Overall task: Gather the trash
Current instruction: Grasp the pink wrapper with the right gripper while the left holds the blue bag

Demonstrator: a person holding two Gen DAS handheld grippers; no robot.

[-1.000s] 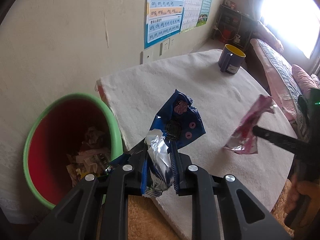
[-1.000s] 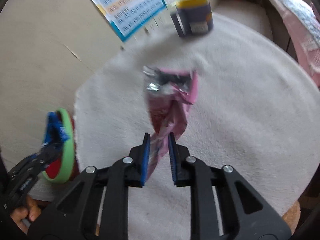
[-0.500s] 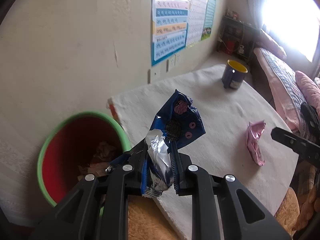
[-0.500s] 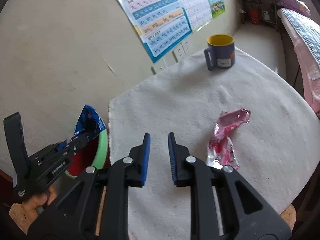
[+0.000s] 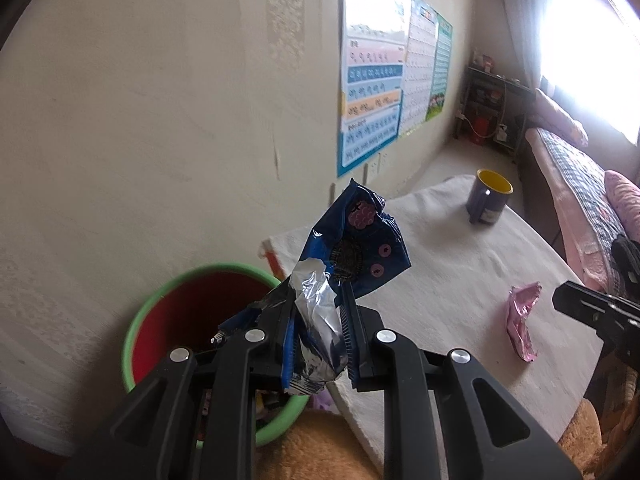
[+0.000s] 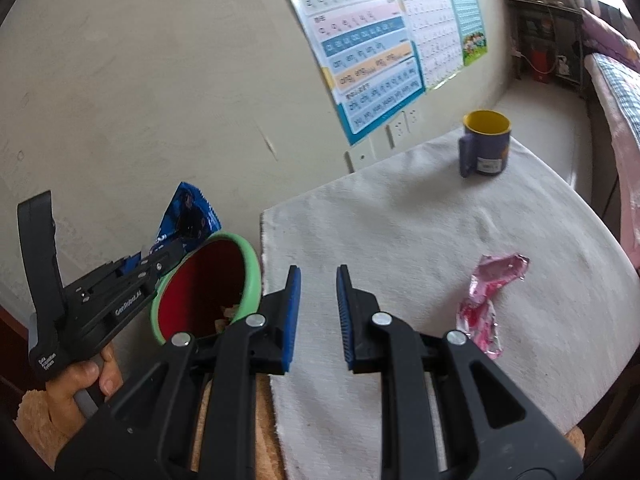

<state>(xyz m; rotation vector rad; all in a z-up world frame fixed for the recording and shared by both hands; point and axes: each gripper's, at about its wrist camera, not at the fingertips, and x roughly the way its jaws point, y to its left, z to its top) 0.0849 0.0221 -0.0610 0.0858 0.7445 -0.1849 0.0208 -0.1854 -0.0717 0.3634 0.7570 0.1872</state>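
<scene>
My left gripper (image 5: 318, 320) is shut on a crumpled blue snack wrapper (image 5: 352, 248) with a silver inside, held just above and right of the red bin with a green rim (image 5: 160, 292). From the right wrist view, the same left gripper (image 6: 160, 256) holds the blue wrapper (image 6: 188, 216) over the bin's (image 6: 250, 272) far rim. A pink foil wrapper (image 6: 484, 304) lies loose on the white-cloth table (image 6: 400, 240), right of my right gripper (image 6: 318, 300). That gripper is shut to a narrow gap, nothing between its blue pads. The pink wrapper (image 5: 520, 320) also shows in the left view.
A blue mug with a yellow inside (image 6: 486, 144) stands at the table's far side. The bin holds crumpled paper trash. Posters hang on the wall behind. A bed with pink bedding (image 5: 580, 184) runs along the right. Tan plush fabric lies below the grippers.
The pink wrapper has left my right gripper and now lies on the table. Both grippers have risen and tilted up. The blue wrapper stays in the left gripper.
</scene>
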